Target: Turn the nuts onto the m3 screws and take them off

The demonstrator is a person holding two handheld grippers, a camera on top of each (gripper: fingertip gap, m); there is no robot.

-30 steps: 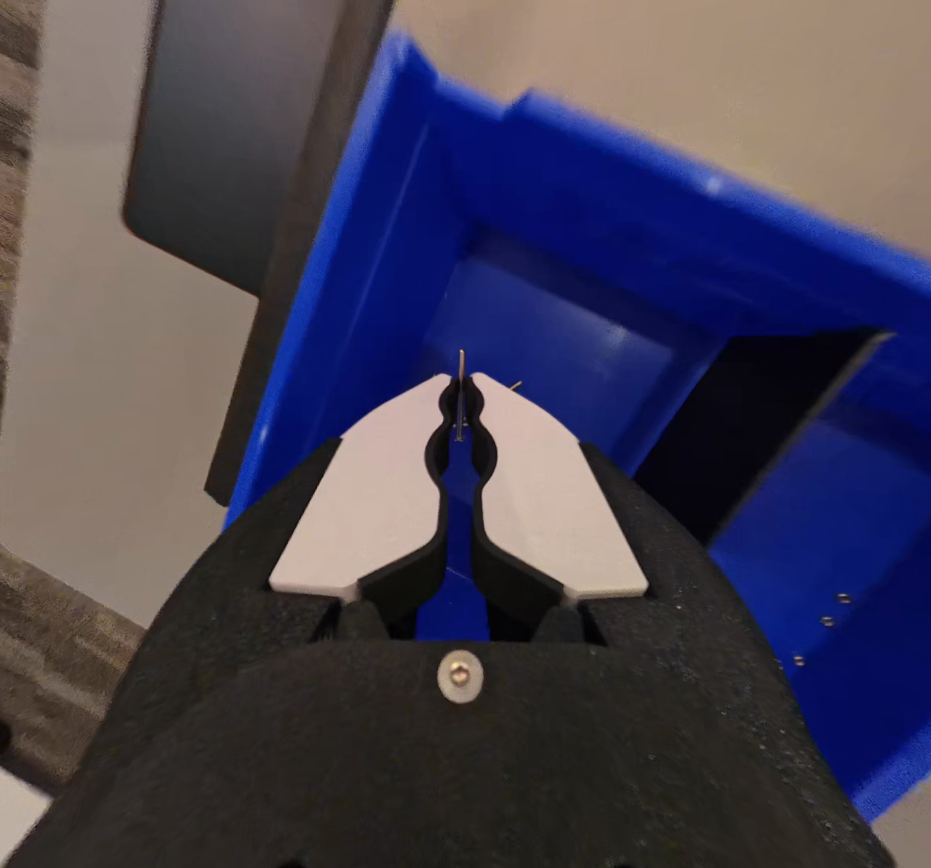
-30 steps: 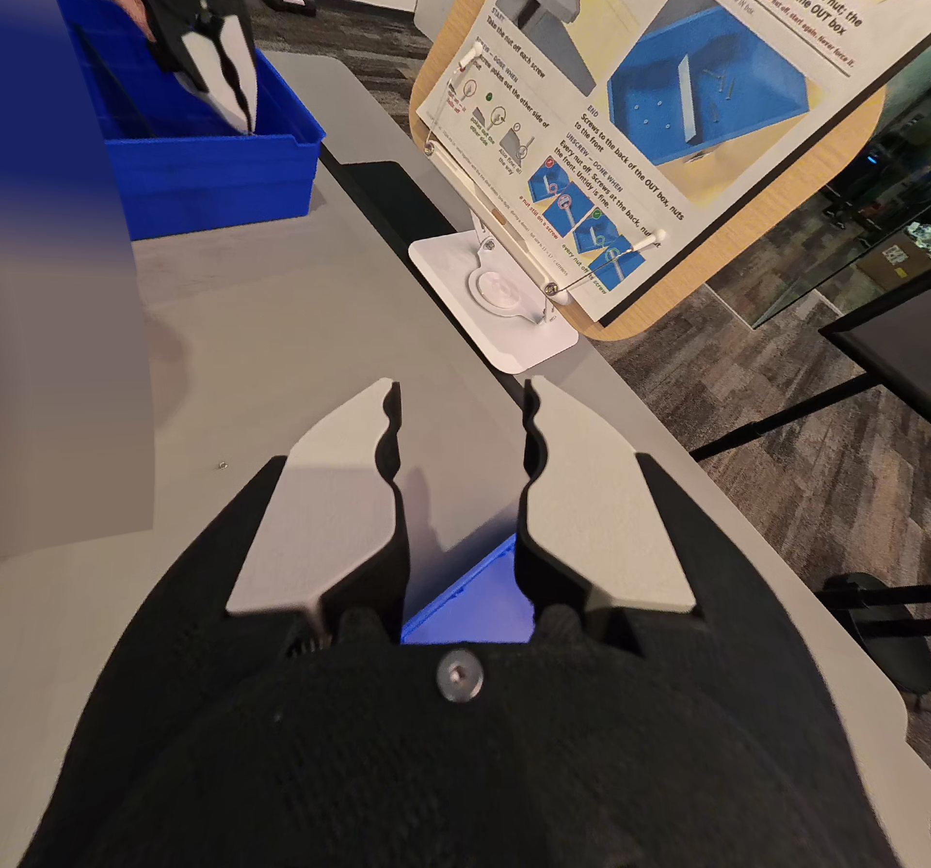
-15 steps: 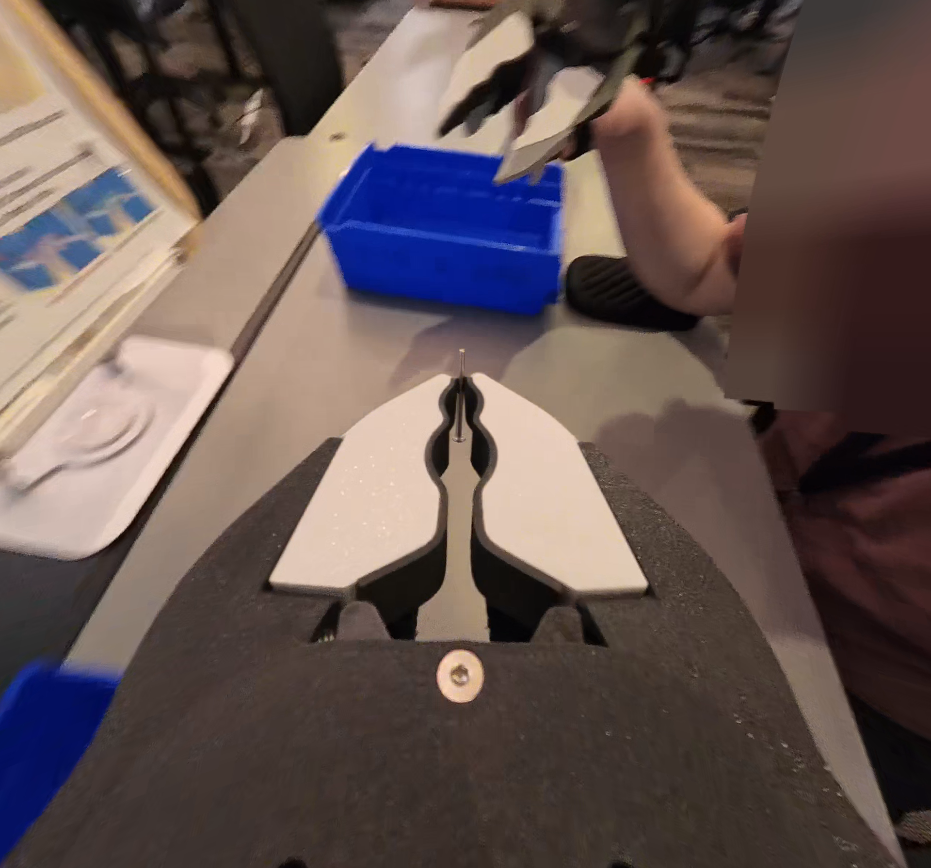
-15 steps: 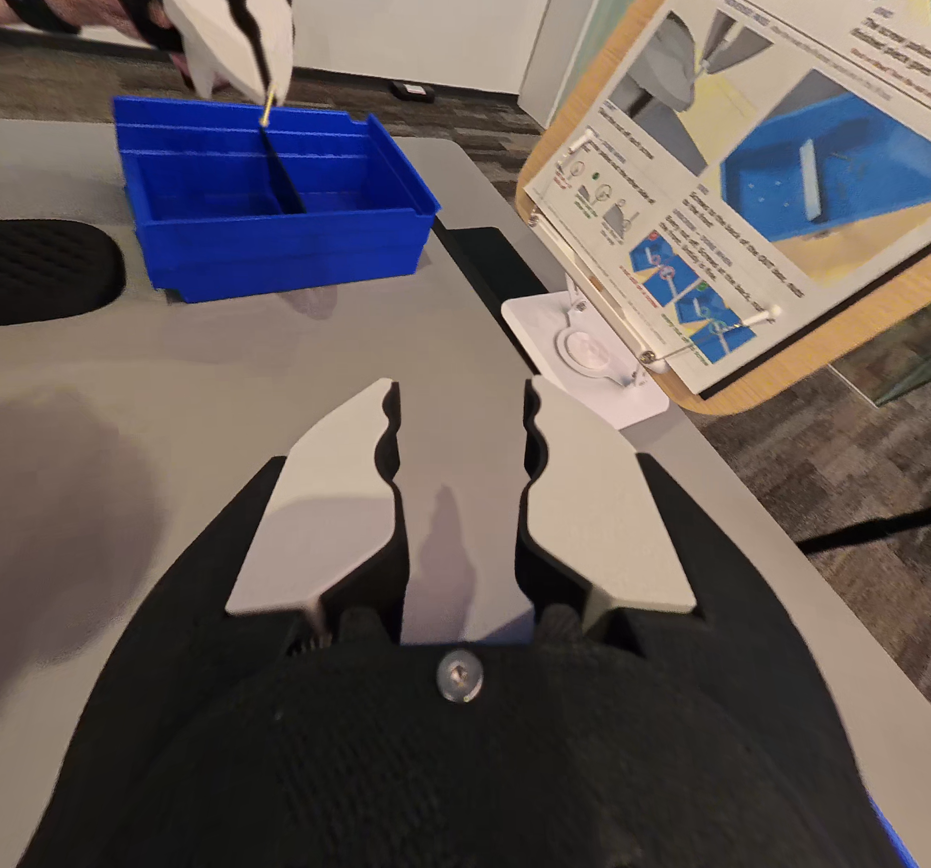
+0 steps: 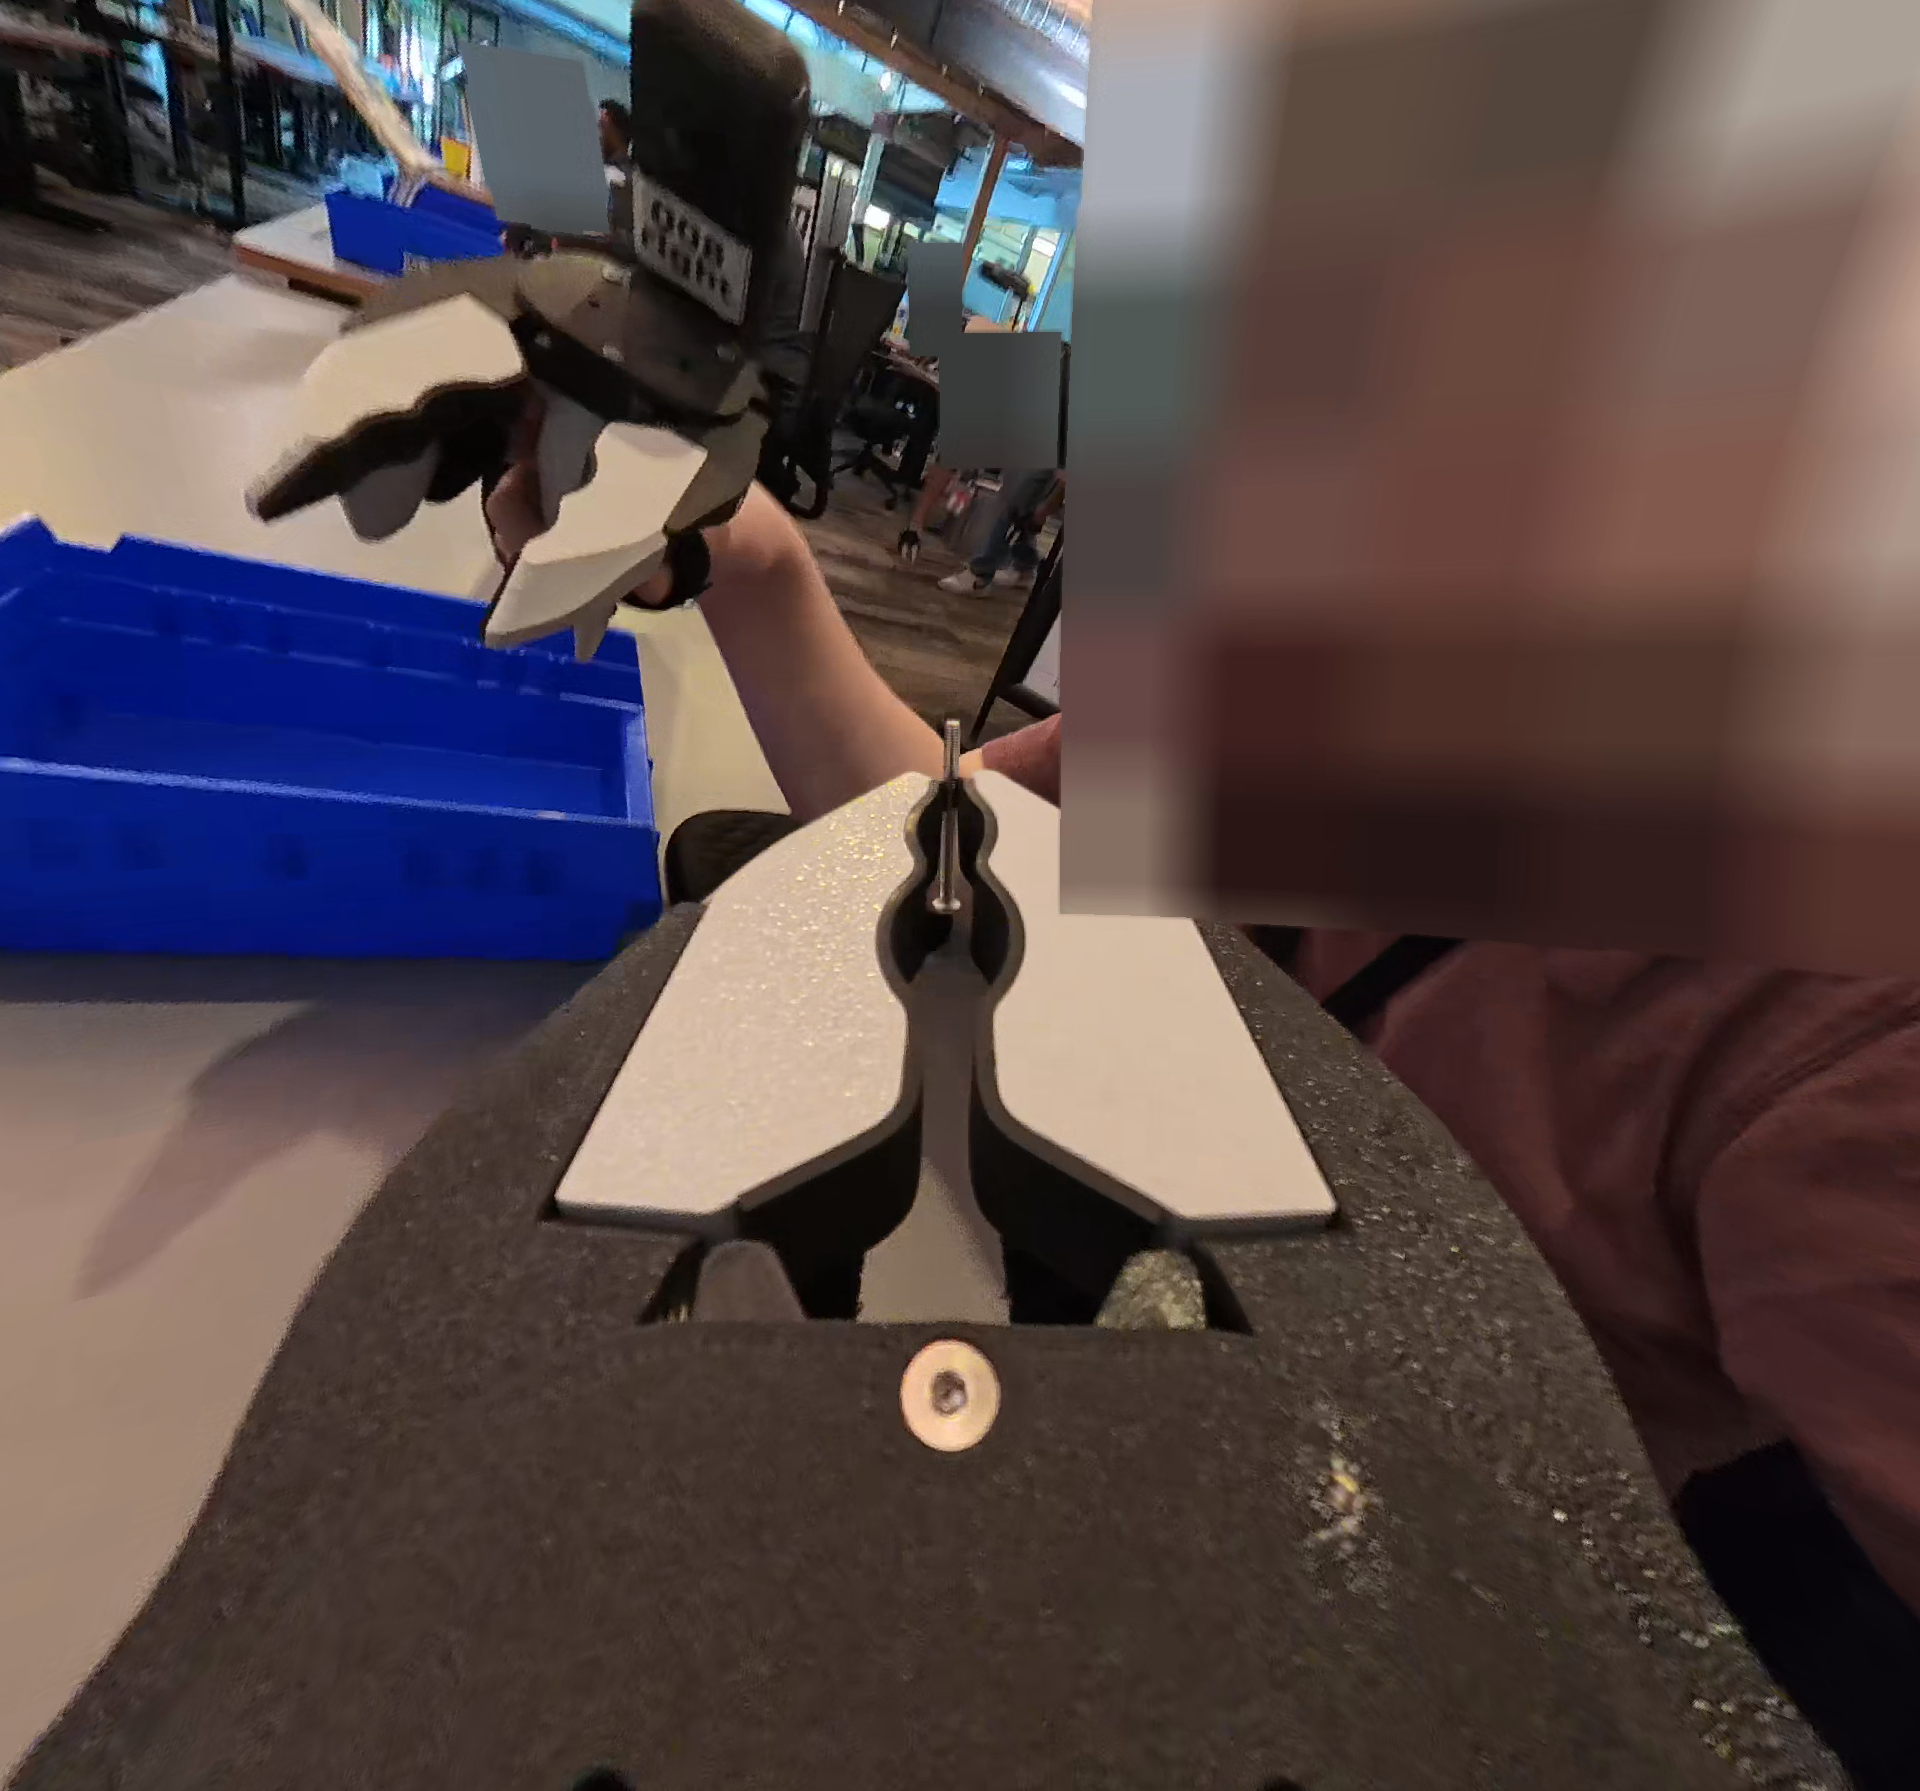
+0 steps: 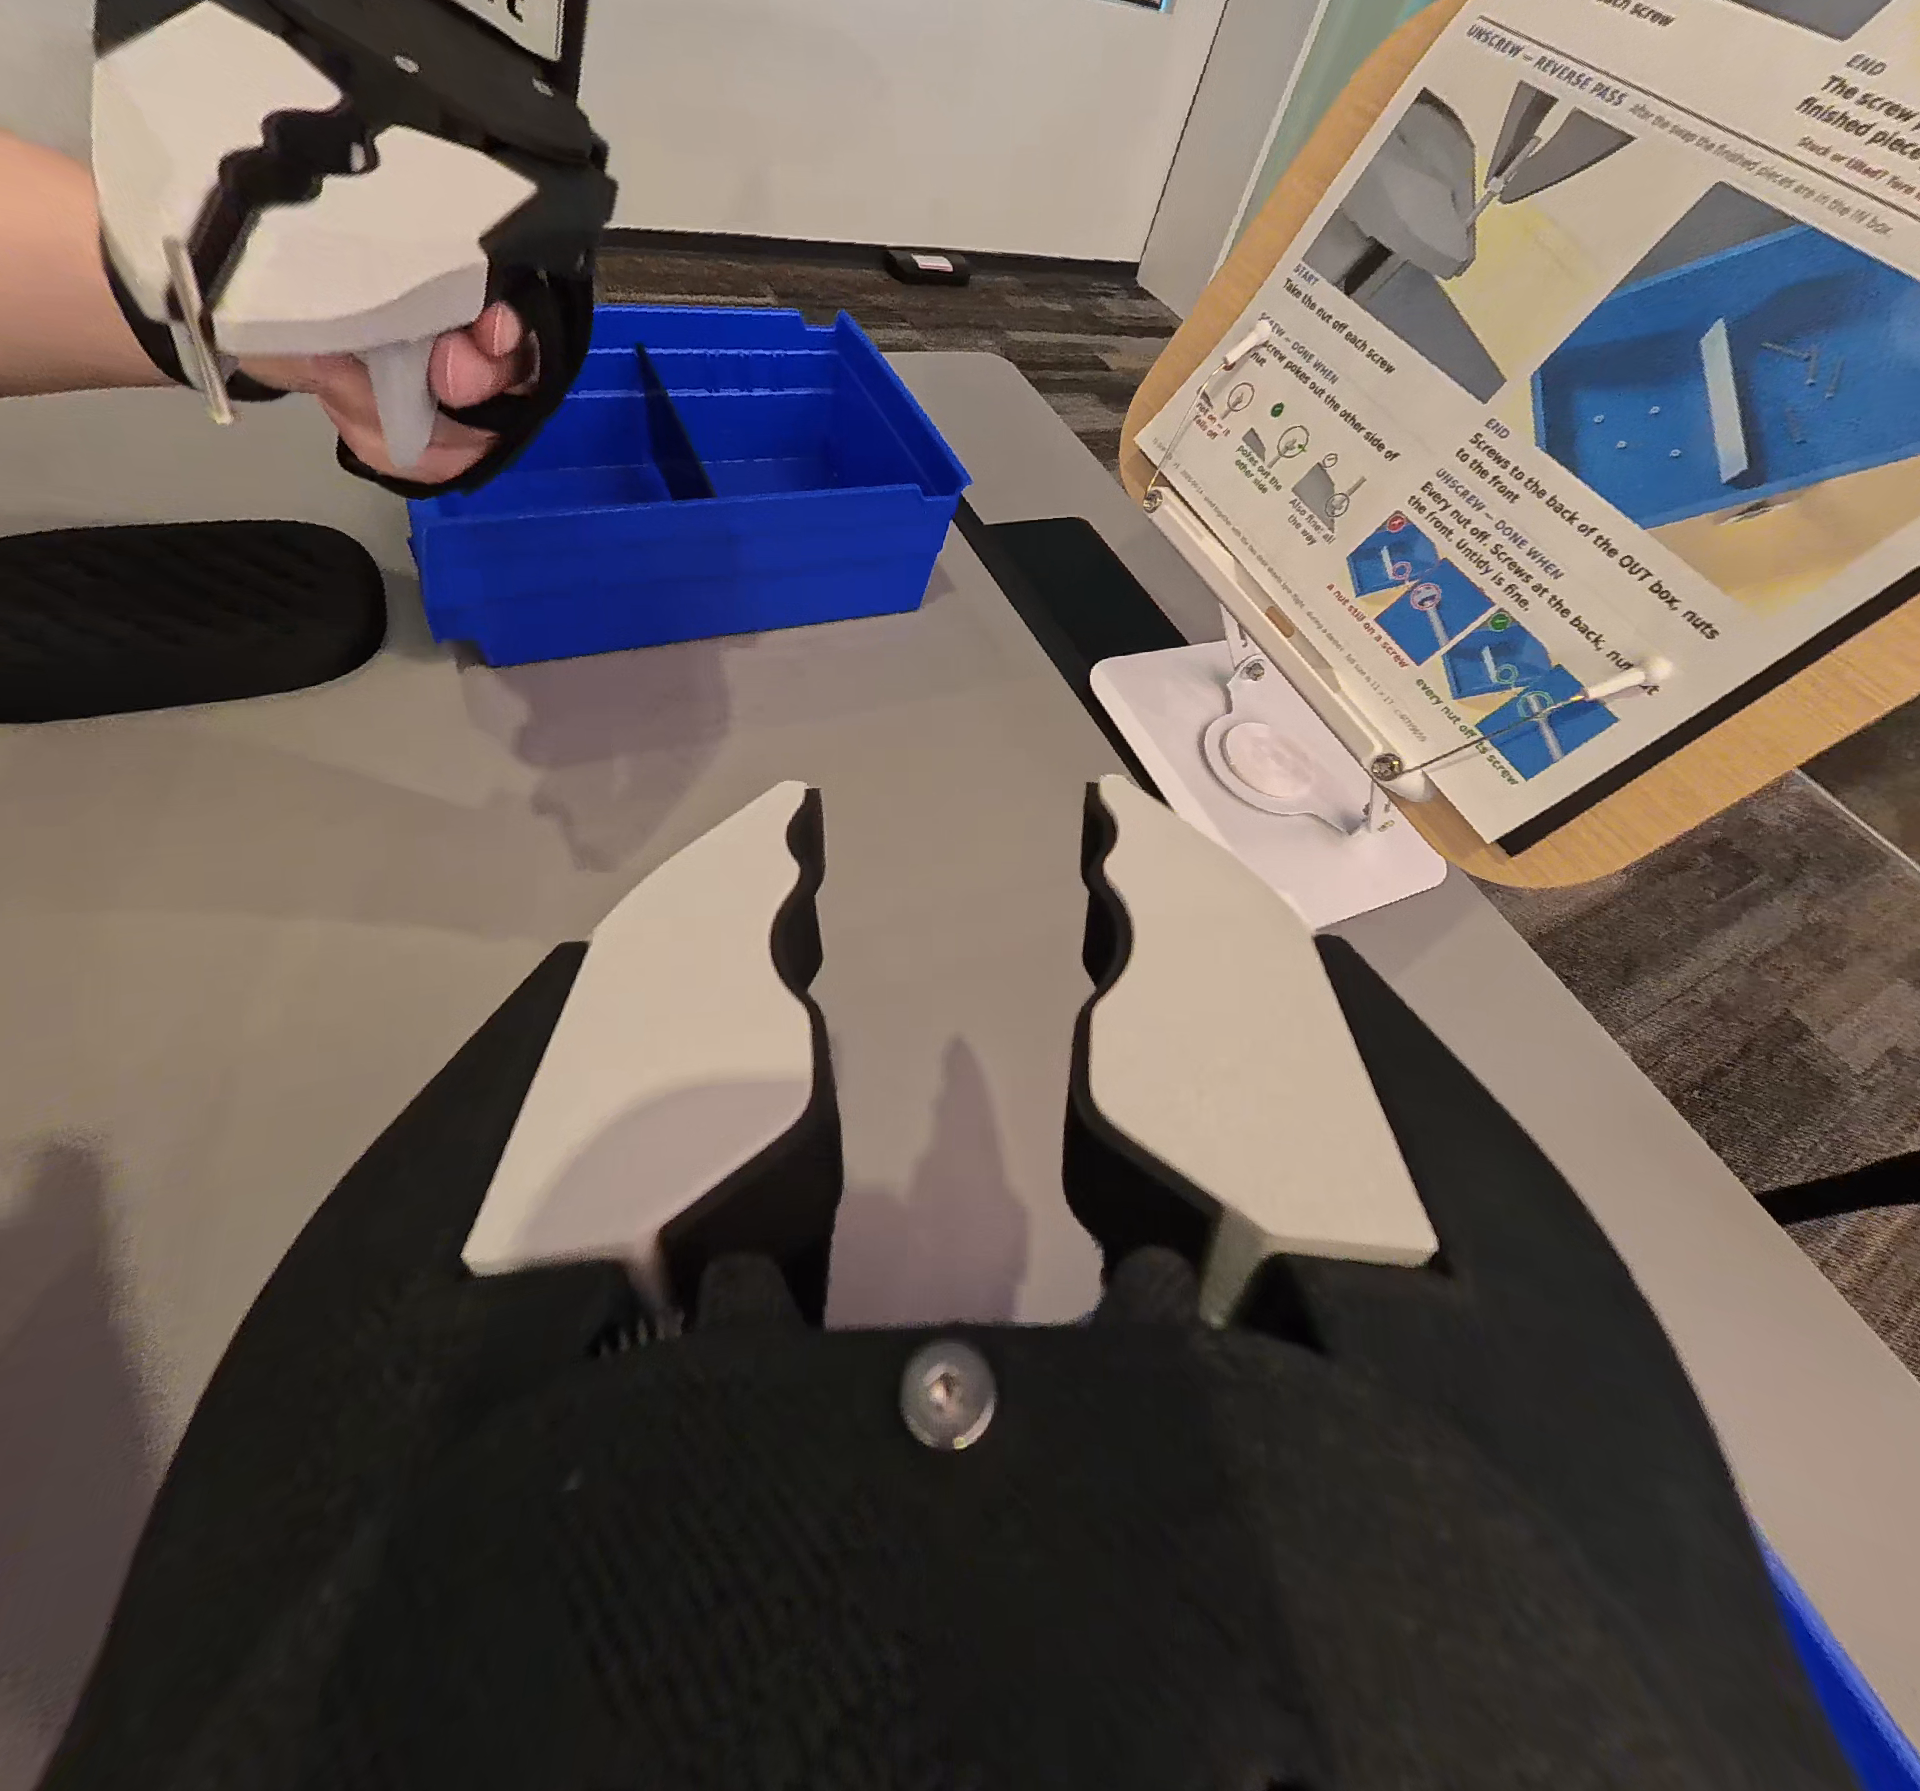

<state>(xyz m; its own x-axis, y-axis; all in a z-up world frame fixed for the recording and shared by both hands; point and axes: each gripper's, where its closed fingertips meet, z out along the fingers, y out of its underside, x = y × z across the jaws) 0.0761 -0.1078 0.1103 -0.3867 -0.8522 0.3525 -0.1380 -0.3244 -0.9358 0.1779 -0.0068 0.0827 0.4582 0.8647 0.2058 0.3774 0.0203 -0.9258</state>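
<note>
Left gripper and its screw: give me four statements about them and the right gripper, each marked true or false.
1. The left gripper is shut on a screw. True.
2. The right gripper holds a nut. False: its fingers are apart with nothing between them.
3. The screw lies in the blue bin. False: it is up in the left gripper.
4. The blue bin has a dark divider. True.

thin silver screw [image 5: 948,822], clamped between jaws
</note>
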